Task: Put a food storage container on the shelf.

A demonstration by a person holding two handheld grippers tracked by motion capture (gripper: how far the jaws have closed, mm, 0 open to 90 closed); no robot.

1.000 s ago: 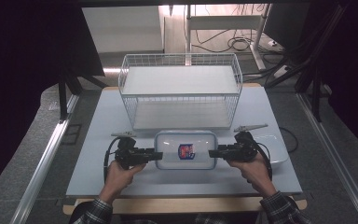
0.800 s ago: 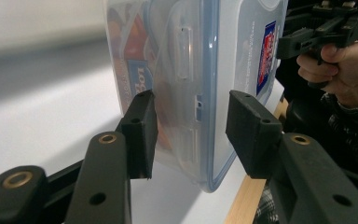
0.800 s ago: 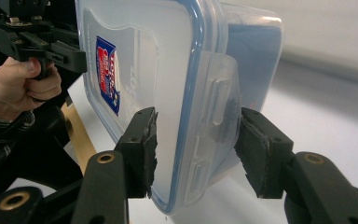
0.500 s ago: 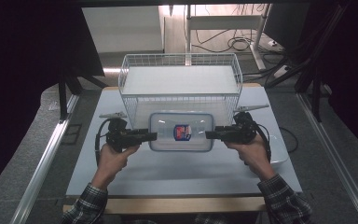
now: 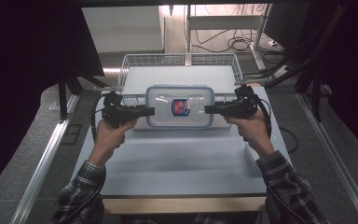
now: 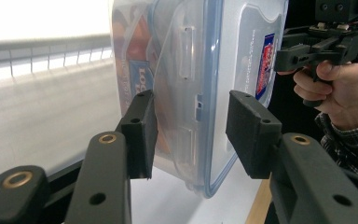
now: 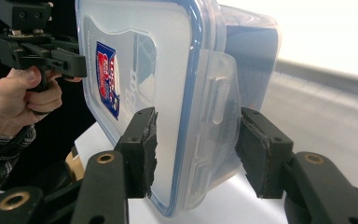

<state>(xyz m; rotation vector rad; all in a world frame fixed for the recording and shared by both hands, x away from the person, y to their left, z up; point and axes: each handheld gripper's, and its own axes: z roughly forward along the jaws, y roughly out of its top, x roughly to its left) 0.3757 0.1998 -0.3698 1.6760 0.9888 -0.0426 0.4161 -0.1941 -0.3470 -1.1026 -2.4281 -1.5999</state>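
A clear plastic box [image 5: 179,106] with a blue-rimmed lid and a red-and-blue label hangs level in the air, just in front of the wire basket [image 5: 182,57]. My left gripper [image 5: 150,111] is shut on its left end and my right gripper [image 5: 208,109] on its right end. In the left gripper view the box [image 6: 191,70] sits between my left gripper's [image 6: 191,135] pads, with the right gripper [image 6: 317,44] beyond. In the right gripper view the box [image 7: 168,70] fills my right gripper's [image 7: 196,149] span, and the left gripper [image 7: 37,46] is at the far end.
The white wire basket stands at the back of the pale table [image 5: 177,158], with a flat white floor inside. A white object [image 5: 251,157] lies on the table under the right forearm. Cables and dark stands surround the table.
Both grippers have risen and moved away from the person with the box held between them, from low over the table's front half to just before the basket's front rim.
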